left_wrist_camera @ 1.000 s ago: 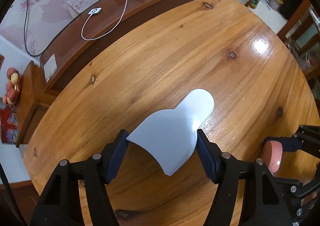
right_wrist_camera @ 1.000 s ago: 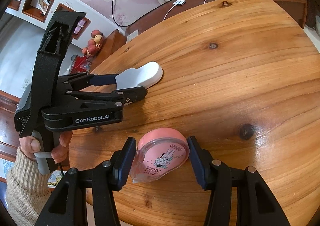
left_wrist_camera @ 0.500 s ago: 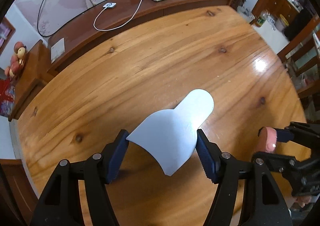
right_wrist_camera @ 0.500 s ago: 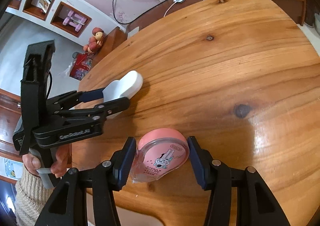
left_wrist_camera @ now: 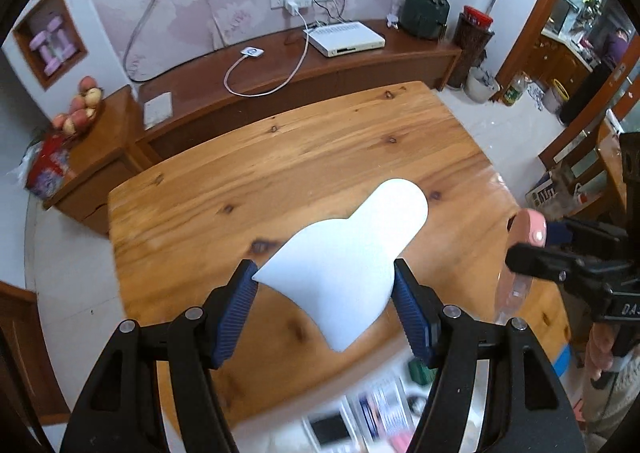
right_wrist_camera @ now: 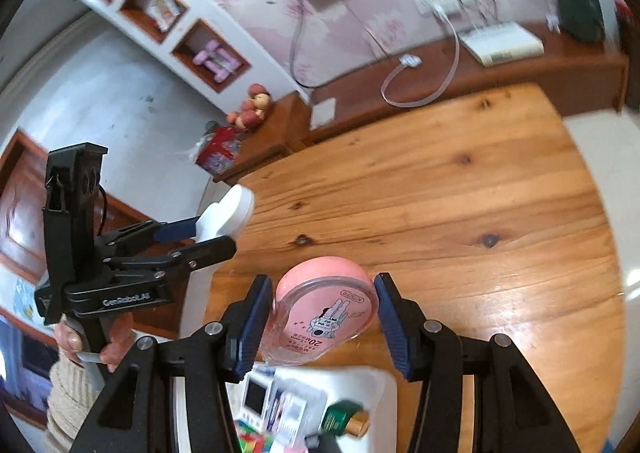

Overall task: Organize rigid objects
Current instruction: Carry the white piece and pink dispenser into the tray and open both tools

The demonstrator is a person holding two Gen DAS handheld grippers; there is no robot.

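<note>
Both lifted well clear of counter (left_wrist_camera: 304, 157) versus a second ago. Left hand-held gripper (left_wrist_camera: 324, 293) clamped on white scraper (left_wrist_camera: 344, 253); right hand-held gripper (right_wrist_camera: 324, 313) clamped on pink tape dispenser (right_wrist_camera: 326, 309). Probably carrying toward white bin (right_wrist_camera: 360, 385) below grippers.

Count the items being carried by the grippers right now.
2: a white scraper held between the left gripper fingers, and a pink tape dispenser held by the right gripper, both lifted above the wooden table.

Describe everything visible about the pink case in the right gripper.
The pink case is a rounded, teardrop-shaped piece with an opaque pink body and a clear front printed with a cartoon rabbit and "20". It looks like hard plastic. The right gripper holds it by its sides, clear of the table. From the left wrist view it appears edge-on.
</note>
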